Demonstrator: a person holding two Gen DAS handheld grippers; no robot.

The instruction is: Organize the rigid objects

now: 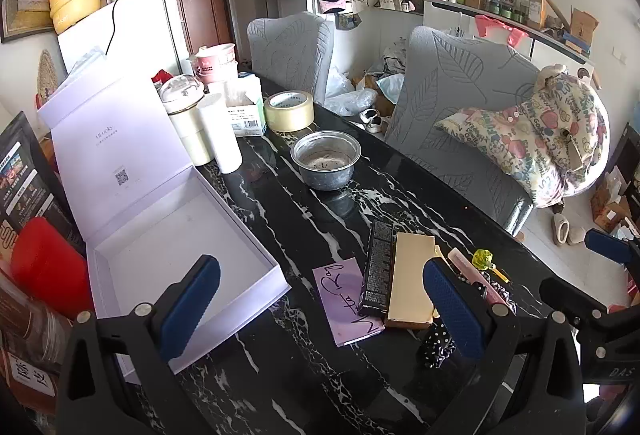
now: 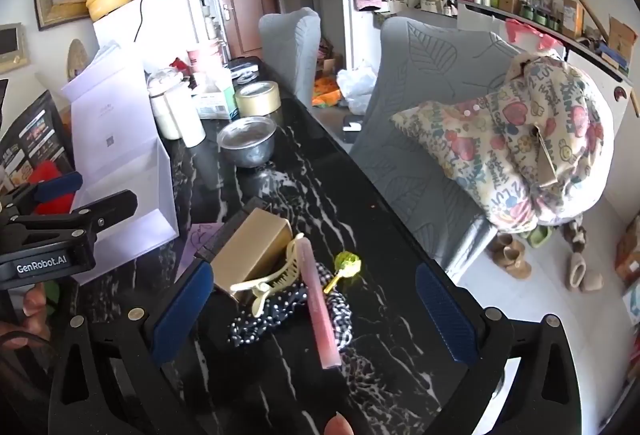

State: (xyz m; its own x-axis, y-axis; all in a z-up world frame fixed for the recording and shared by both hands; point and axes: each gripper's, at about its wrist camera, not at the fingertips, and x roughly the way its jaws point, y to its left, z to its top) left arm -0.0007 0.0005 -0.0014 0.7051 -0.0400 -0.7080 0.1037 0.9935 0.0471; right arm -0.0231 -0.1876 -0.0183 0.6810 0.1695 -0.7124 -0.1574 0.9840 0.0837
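Both grippers stand spread wide, holding nothing. The left gripper [image 1: 320, 315] hangs over the black marble counter [image 1: 280, 375], between the open lilac box [image 1: 180, 235] and a purple card [image 1: 348, 299], black box [image 1: 378, 267] and gold box [image 1: 412, 283]. The right gripper [image 2: 316, 315] frames a pink tube [image 2: 320, 307], hair claw [image 2: 272, 275] and dotted cloth [image 2: 260, 319]. Farther off stand a steel bowl [image 1: 325, 159] and tape roll [image 1: 289, 111].

Left gripper [image 1: 320, 309] is held wide open above marble table [image 1: 280, 375]. Open white box [image 1: 180, 255] is seen left; gold box [image 1: 412, 283] right.
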